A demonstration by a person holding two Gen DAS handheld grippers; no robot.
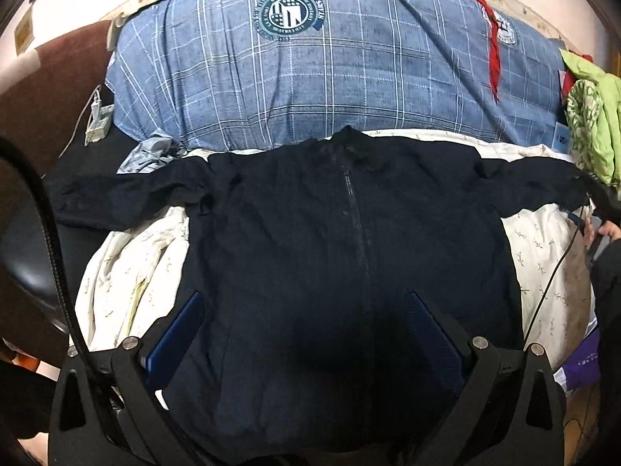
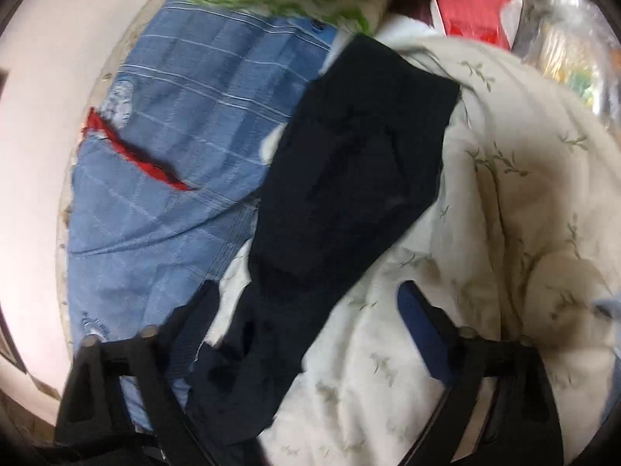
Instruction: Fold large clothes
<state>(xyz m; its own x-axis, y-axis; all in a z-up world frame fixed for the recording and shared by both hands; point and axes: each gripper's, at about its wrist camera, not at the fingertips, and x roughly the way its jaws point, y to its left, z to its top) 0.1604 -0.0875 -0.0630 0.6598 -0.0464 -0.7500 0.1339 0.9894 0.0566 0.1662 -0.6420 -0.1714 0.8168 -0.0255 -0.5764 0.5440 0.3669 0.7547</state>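
- Bed, covered by a cream sheet with a small leaf print, rumpled on both sides.
- Blue plaid quilt bunched along the far side of the bed, round crest badge on it, a red strip of cloth lying across its right part.
- Dark navy jacket spread flat on the sheet, front up, zip closed, collar touching the quilt edge, both sleeves stretched straight out to the sides.
- Right sleeve in the right wrist view runs diagonally over the sheet, cuff end near the quilt corner.
- Green clothes pile at the right edge of the bed, just beside the right cuff.
- Left gripper hangs over the jacket's lower hem, jaws wide apart, nothing held; jacket cloth lies under and between the fingers, pads not pressing it.
- Right gripper over the sleeve near the shoulder, jaws spread, not clamped; sleeve passes between the fingers, picture blurred.
- Person's hand at the far right edge, gripping the other tool's handle.
- White charger and cable left of the quilt.
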